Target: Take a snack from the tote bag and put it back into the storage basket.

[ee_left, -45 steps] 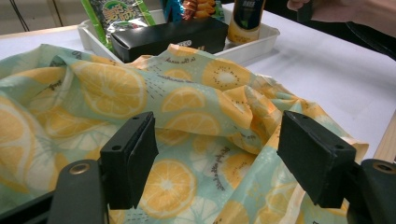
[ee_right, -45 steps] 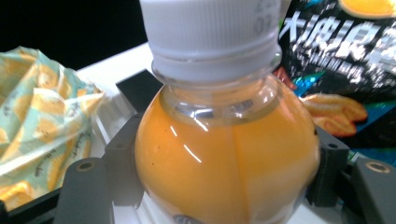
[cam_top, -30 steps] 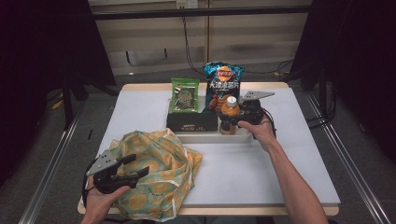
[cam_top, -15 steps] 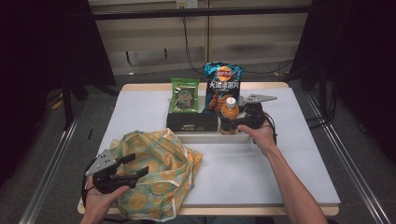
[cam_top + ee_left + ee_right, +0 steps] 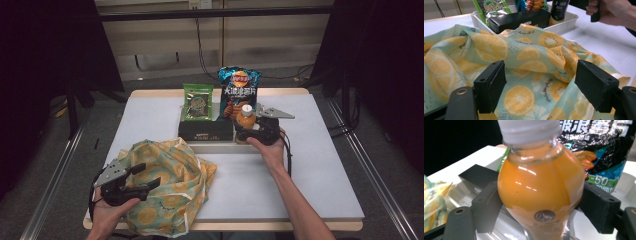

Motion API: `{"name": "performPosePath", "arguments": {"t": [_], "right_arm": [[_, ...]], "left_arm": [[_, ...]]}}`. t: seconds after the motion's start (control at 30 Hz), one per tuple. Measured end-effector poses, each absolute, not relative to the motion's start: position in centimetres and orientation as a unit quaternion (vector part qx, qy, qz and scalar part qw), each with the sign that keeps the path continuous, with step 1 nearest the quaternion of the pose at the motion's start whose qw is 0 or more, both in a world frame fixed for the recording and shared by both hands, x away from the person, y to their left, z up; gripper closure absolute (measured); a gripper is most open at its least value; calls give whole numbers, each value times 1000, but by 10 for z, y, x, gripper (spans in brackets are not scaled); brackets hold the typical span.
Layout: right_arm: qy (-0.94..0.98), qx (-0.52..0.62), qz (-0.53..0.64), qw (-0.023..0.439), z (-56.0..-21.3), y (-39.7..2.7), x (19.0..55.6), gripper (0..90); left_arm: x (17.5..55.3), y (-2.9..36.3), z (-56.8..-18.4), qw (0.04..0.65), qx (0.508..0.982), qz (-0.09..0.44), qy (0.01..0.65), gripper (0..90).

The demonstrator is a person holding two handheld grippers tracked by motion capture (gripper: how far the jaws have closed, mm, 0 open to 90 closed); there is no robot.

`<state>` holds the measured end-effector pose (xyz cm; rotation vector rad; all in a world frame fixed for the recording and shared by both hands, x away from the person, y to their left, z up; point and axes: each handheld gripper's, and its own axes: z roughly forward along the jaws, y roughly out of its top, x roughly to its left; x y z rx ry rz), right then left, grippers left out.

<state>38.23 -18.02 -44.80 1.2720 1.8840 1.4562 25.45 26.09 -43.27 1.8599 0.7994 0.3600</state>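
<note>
An orange drink bottle [image 5: 245, 115] with a white cap stands at the right end of a white tray [image 5: 210, 146]. My right gripper [image 5: 244, 129] reaches it from the right. Its jaws have just been closing, and both pads press the bottle's [image 5: 541, 185] sides between my right gripper [image 5: 541, 206]. At the table's front left, my left gripper [image 5: 149, 175] hovers open over a crumpled cloth bag [image 5: 172, 187] printed with orange slices. In the left gripper view the cloth bag [image 5: 524, 62] lies under and beyond my left gripper [image 5: 541, 83], with nothing between the pads.
The tray also holds a black box [image 5: 206, 130], a green snack packet [image 5: 198, 101] and a blue bag of crisps [image 5: 239, 90] standing behind. Bare white tabletop [image 5: 320, 175] stretches at the right and front. Dark floor surrounds the table.
My right gripper has shifted a little along the table at the bottle. The bottle, the bag and my left hand have stayed where they were.
</note>
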Motion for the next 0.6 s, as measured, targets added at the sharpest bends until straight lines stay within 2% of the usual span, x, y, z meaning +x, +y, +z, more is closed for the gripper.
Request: {"name": "performPosePath", "arguments": {"t": [0.13,0.27,0.37,0.6], "right_arm": [[677,470,521,223,-450,-173,383,225],[675,472,517,234,-450,-170,385,288],[677,471,509,246,-449,-168,386,303],[690,455,516,226,-446,-173,391,310]], "left_arm": [[256,261,-433,517,776,149,330,242],[254,263,-431,520,772,157,330,242],[254,264,-431,519,772,156,331,242],[254,266,-431,521,770,159,333,242]]}}
